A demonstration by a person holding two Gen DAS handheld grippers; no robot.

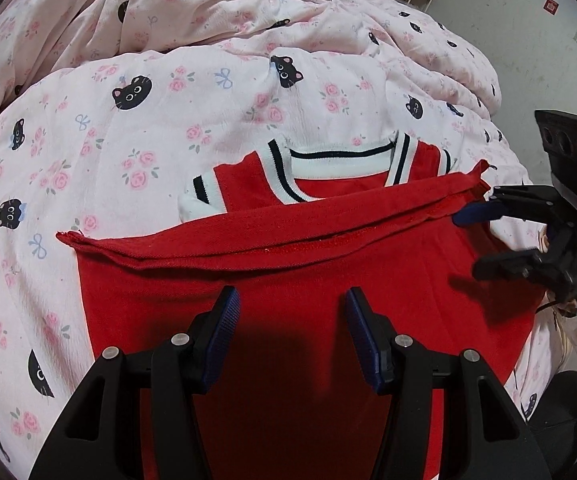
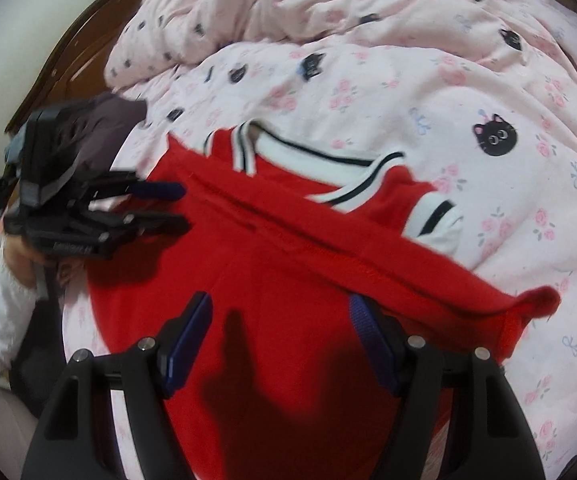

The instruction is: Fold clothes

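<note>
A red top (image 1: 288,280) with white, navy-striped collar and cuffs (image 1: 328,160) lies on the pink bed, its bottom part folded up over the chest so the hem (image 1: 272,236) runs across below the collar. My left gripper (image 1: 292,308) hovers open over the red cloth, holding nothing. My right gripper (image 1: 464,240) shows at the right edge of the top, open, its blue pad by the hem's corner. In the right wrist view the top (image 2: 288,264) lies below my open right gripper (image 2: 280,312), and the left gripper (image 2: 180,206) is open at its left edge.
A pink quilt with black cat faces and roses (image 1: 168,80) covers the bed and bunches up behind the top. A dark purple garment (image 2: 108,120) lies at the bed's left edge by a wooden frame (image 2: 68,52). A white wall (image 1: 528,20) stands at the far right.
</note>
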